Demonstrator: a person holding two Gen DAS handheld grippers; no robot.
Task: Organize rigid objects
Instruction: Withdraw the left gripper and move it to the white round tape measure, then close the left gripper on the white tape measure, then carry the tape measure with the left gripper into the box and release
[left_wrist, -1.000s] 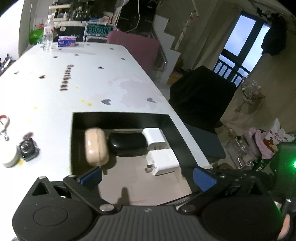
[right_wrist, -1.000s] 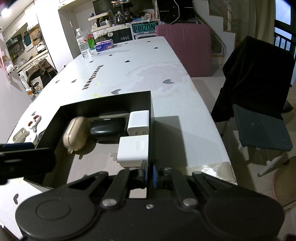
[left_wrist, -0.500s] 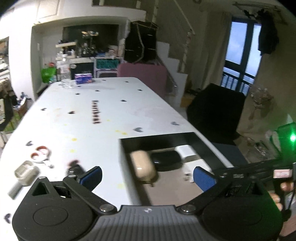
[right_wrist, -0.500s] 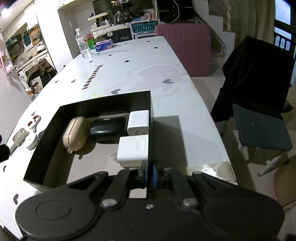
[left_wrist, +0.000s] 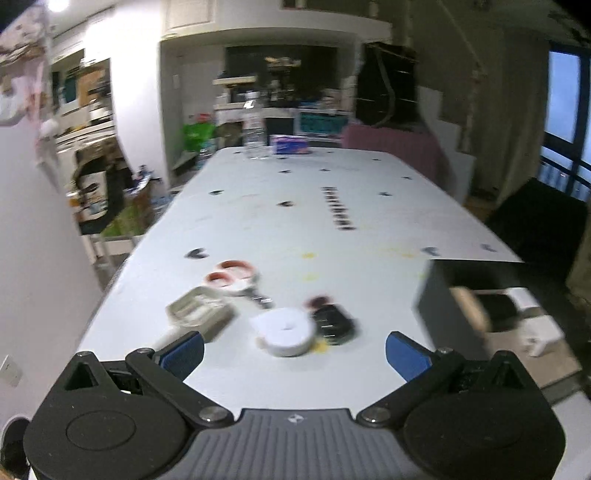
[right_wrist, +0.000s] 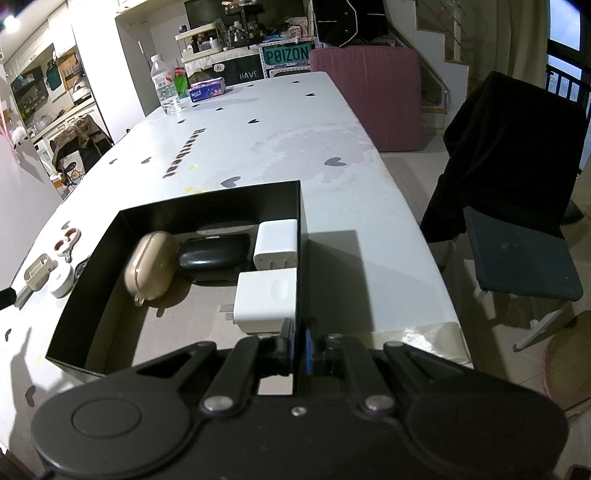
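A black open box (right_wrist: 301, 236) sits at the table's near right. In it lie a beige earbud case (right_wrist: 151, 264), a black oval case (right_wrist: 214, 253) and two white chargers (right_wrist: 277, 243) (right_wrist: 267, 295). My right gripper (right_wrist: 298, 349) is shut on the box's right wall. My left gripper (left_wrist: 293, 352) is open and empty, above the table left of the box (left_wrist: 432, 295). Just ahead of it lie a white round disc (left_wrist: 286, 330), a black smartwatch (left_wrist: 332, 321), a beige clip-like item (left_wrist: 199, 308) and small scissors with red-lined handles (left_wrist: 234, 278).
A water bottle (right_wrist: 166, 88) and a tissue pack (right_wrist: 207, 88) stand at the table's far end. A dark chair (right_wrist: 517, 206) stands right of the table, a pink chair (right_wrist: 369, 96) beyond it. The table's left edge (left_wrist: 110, 288) is near the loose items.
My left gripper has swung left from over the box to the loose items on the table, staying open. The right gripper and the box have not moved.
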